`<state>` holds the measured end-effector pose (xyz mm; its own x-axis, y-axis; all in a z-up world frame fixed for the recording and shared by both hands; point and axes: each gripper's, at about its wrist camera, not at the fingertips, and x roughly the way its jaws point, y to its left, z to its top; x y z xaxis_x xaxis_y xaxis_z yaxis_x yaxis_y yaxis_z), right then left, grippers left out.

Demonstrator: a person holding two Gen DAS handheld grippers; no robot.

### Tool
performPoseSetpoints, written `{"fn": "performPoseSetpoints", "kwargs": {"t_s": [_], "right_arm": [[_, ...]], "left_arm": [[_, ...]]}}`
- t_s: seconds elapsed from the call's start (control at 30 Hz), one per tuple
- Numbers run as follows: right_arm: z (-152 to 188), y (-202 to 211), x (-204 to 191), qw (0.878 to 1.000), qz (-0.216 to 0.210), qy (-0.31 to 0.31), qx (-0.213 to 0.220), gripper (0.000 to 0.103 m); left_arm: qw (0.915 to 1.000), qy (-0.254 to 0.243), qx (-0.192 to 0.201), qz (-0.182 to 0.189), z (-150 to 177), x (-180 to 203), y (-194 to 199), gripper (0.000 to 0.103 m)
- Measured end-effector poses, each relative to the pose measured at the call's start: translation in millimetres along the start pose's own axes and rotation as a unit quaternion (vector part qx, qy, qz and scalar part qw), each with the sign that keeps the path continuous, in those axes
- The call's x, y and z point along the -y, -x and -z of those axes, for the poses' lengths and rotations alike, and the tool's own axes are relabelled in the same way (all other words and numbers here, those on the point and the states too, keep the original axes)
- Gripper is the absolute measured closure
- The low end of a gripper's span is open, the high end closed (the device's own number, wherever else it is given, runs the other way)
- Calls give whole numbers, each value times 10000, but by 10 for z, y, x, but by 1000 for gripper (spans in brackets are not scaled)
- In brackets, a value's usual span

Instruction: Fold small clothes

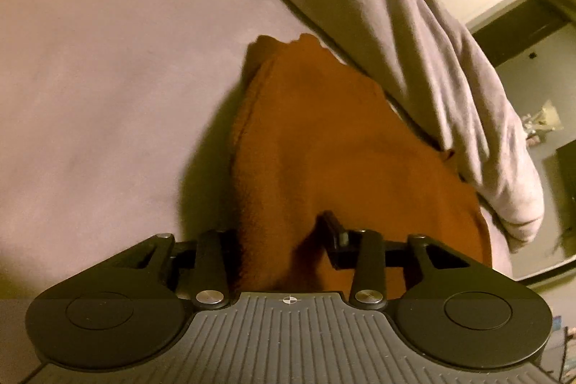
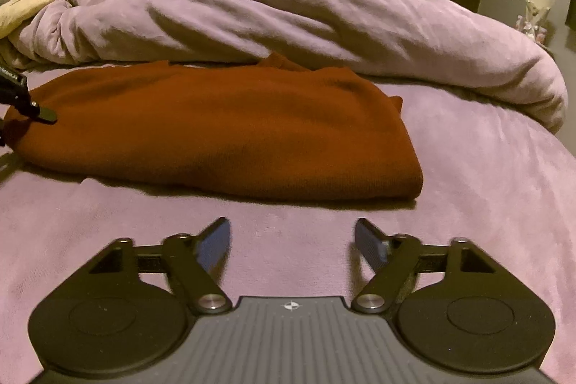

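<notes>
Left gripper (image 1: 284,236) angled down, jaws around sweater (image 1: 324,139) edge, grip unclear. Right gripper (image 2: 292,240) low over bed (image 2: 486,204), jaws apart, empty, short of sweater.

One rust-brown sweater (image 2: 223,128), one rolled lilac duvet (image 2: 288,20), two grippers, and perhaps two plush toys (image 2: 25,6) upper left.

A: Where can you pass on the right?
B: The flat mauve bed sheet (image 2: 486,204) lies bare before you and right of the folded rust-brown knit garment (image 2: 223,132).
A: And beyond it?
B: The rumpled lilac duvet roll (image 2: 288,20) touches its far edge, walling you off.
</notes>
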<state>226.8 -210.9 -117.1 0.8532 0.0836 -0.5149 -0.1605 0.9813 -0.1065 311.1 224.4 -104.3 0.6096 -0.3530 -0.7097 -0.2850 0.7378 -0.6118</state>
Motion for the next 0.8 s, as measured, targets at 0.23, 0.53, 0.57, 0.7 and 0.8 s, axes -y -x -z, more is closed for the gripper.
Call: {"fn": "performPoseSetpoints", "kwargs": {"t_s": [0.23,0.53,0.57,0.7,0.8], "right_arm": [[-54,-21,0,9999,-50,-106,99,60],[-61,16,166,9992,65,-320,214,60],[-62,18,173,9993,109,-270,241,60],[-65,26,250,9984,329,-291,349,60],[-49,18,337,9968,635,-334,342,60]], "left_arm": [[10000,18,-51,-31,-111,93,-8,79],[9961,-677,461,316,-174,864,401,84],[9947,-829,492,355,-154,1001,411,84],[9855,-1538,559,446,28,1597,361,84],[9726,-2235,494,417,286,2022,156,84]]}}
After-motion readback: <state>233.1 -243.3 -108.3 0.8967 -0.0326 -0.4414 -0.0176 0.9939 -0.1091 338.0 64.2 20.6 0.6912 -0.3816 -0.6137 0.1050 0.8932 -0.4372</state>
